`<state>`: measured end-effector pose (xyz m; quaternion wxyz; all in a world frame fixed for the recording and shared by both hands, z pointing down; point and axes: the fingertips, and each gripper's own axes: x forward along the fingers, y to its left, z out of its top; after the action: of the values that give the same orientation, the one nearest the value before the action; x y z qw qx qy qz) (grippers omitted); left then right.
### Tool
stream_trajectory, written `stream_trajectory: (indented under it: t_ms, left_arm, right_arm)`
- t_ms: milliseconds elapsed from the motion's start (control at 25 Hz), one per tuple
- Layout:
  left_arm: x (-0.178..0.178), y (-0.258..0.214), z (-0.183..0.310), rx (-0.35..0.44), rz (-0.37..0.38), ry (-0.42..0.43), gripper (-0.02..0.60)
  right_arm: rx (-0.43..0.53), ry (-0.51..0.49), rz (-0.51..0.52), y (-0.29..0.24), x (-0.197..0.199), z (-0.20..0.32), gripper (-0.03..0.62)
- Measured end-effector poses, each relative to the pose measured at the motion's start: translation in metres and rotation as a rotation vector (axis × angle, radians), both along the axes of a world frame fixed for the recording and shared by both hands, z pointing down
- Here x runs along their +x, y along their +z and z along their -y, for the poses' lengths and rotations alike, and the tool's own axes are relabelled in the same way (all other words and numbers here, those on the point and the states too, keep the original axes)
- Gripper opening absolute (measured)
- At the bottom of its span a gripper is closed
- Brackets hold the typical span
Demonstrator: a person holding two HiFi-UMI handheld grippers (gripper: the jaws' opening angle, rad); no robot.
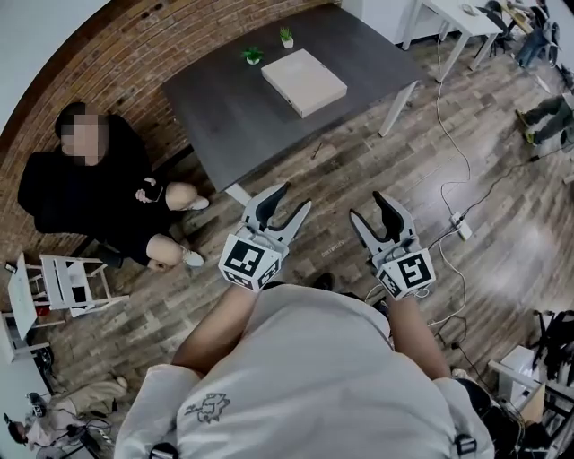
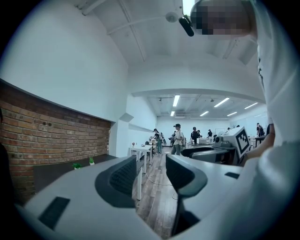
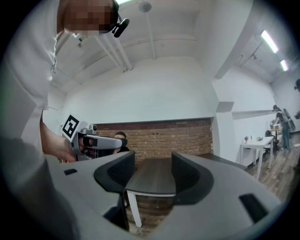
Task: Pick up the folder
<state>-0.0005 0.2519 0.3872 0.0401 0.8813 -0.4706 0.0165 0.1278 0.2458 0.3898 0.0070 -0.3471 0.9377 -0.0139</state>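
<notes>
A flat beige folder (image 1: 304, 82) lies on the dark grey table (image 1: 233, 112) at the top of the head view, well ahead of both grippers. My left gripper (image 1: 295, 200) is held in the air over the wooden floor, short of the table's near edge, its jaws open and empty. To its right my right gripper (image 1: 369, 207) is open too, with nothing between its fingers. The left gripper (image 2: 145, 174) in its own view points past the table's side down a long room. Between the right gripper (image 3: 151, 174) jaws in its own view lies the table (image 3: 154, 177).
Two small green plants (image 1: 254, 55) stand on the table behind the folder. A person in black (image 1: 90, 188) sits on the floor by the brick wall at left. A power strip and cables (image 1: 462, 226) lie on the floor at right. White desks (image 1: 453, 20) stand at top right.
</notes>
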Motion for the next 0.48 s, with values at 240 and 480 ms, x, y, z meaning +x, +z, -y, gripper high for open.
stream_trajectory:
  t_ms: [240, 480]
  left_arm:
    - [0.019, -0.002, 0.016, -0.001, 0.011, 0.004, 0.207]
    - [0.020, 0.000, 0.031, -0.002, 0.006, 0.001, 0.207]
  right_arm:
    - [-0.005, -0.012, 0.012, 0.000, 0.013, 0.017, 0.247]
    - [-0.010, -0.012, 0.011, 0.002, 0.016, 0.032, 0.245]
